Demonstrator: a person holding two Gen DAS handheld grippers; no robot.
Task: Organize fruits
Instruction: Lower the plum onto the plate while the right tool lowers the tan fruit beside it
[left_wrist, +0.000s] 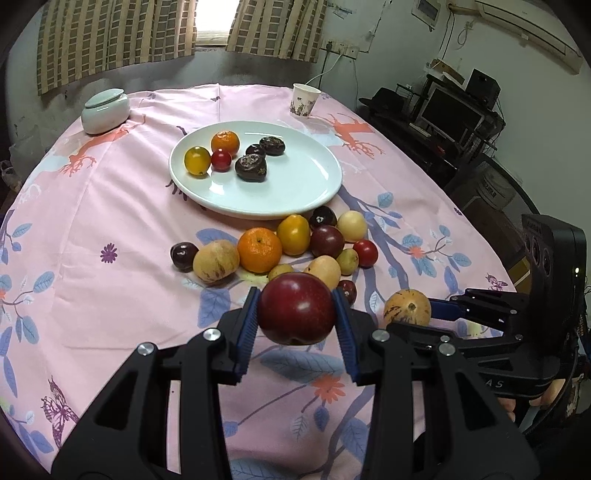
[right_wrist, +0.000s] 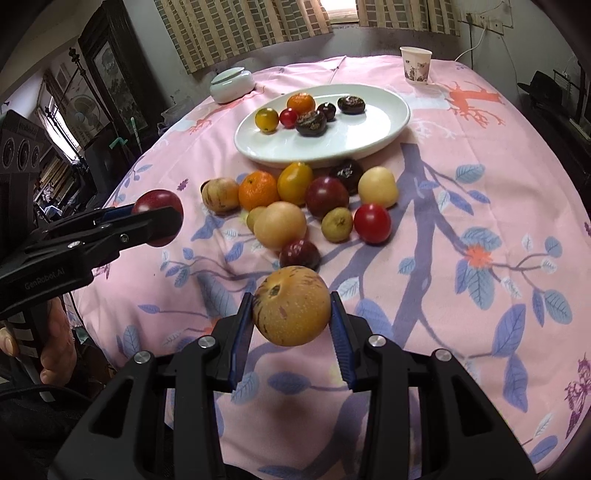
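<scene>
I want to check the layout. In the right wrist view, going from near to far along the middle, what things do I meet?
Speckled yellow fruit held in the right tongs → loose fruit pile → white plate → paper cup.

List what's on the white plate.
On the plate: one orange, a yellow tomato, a small red tomato and three dark wrinkled fruits. Their undersides are hidden, as is anything tucked behind them.
</scene>
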